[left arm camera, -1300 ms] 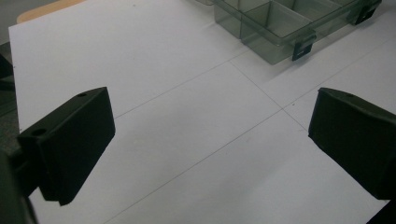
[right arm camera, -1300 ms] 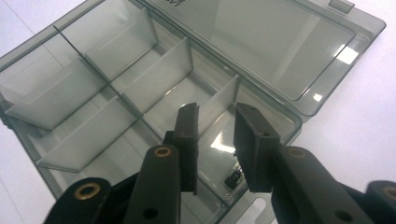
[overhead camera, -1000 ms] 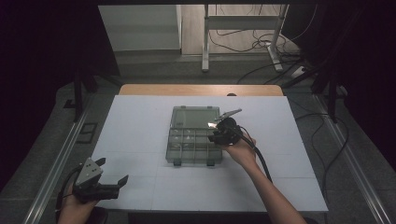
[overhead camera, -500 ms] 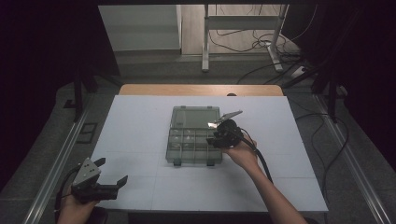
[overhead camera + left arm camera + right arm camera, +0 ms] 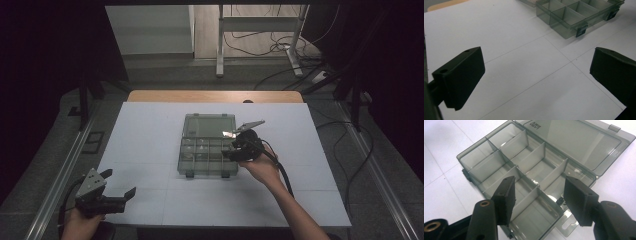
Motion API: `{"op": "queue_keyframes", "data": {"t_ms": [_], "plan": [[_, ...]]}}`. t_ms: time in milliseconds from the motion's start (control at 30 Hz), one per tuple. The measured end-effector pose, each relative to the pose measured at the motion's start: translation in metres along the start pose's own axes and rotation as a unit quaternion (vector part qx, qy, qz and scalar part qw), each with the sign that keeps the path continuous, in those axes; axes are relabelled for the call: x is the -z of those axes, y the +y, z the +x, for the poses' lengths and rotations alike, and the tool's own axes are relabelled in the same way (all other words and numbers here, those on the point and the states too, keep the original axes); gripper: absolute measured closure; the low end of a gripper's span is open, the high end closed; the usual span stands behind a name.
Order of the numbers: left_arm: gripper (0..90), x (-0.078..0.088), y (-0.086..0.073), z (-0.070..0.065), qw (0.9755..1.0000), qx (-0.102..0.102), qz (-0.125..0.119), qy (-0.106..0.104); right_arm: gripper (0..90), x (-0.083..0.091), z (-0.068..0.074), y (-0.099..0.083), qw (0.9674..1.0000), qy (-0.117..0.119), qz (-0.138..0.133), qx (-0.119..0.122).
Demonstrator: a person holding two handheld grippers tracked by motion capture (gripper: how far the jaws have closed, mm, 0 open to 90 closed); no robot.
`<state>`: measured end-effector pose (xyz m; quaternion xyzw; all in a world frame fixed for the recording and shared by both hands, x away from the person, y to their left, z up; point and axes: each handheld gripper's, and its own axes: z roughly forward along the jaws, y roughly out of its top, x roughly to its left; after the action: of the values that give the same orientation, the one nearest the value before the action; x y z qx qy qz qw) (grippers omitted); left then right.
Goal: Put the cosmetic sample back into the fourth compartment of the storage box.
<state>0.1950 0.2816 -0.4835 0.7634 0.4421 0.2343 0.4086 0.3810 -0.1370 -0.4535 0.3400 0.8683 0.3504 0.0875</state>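
Note:
A smoky clear compartment box (image 5: 202,152) lies open in the middle of the white table, its lid (image 5: 209,125) flat behind it. My right gripper (image 5: 229,151) hovers over the box's right side. In the right gripper view that gripper (image 5: 539,185) stands open above the divided compartments (image 5: 524,167). Its jaws have just been opening and nothing is held between them. My left gripper (image 5: 120,184) rests at the near left corner of the table, apart from the box. In the left gripper view this gripper (image 5: 536,57) is wide open over bare table, with the box (image 5: 574,15) at the far right.
The white table top (image 5: 150,130) ends in a wooden strip (image 5: 215,96) at the back. A metal rail (image 5: 60,175) runs along the left side. Cables (image 5: 280,47) and a stand's legs lie on the floor beyond.
My right gripper has edged slightly toward the near side over the box's right part. The left hand has kept still.

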Motion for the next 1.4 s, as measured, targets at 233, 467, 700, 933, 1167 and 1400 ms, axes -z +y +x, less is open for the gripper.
{"op": "queue_keyframes", "data": {"t_ms": [233,467,700,933,1167,1400], "plan": [[0.5,-0.001,0.001,-0.002,0.9999,-0.011,0.005,0.002,34.2,0.002,0.005,-0.004,0.9999,0.009,0.011,-0.002],[0.5,-0.001,0.001,-0.002,0.9999,-0.01,0.005,0.002,21.2,0.004,0.012,-0.006,0.9997,0.014,0.021,0.002],[0.6,-0.001,0.001,-0.003,0.9999,-0.011,0.005,0.003,9.7,0.003,0.015,-0.01,0.9994,0.024,0.026,0.007],[0.6,-0.001,0.001,-0.002,0.9999,-0.01,0.005,0.002,3.1,0.003,0.016,-0.014,0.9993,0.017,0.03,0.017],[0.6,-0.001,0.001,-0.002,0.9999,-0.01,0.005,0.002,0.0,0.01,0.021,-0.018,0.9996,0.002,0.018,0.022],[0.6,-0.001,0.001,-0.002,0.9999,-0.011,0.005,0.002,0.0,0.017,0.023,-0.024,0.9995,-0.003,0.012,0.03]]}}
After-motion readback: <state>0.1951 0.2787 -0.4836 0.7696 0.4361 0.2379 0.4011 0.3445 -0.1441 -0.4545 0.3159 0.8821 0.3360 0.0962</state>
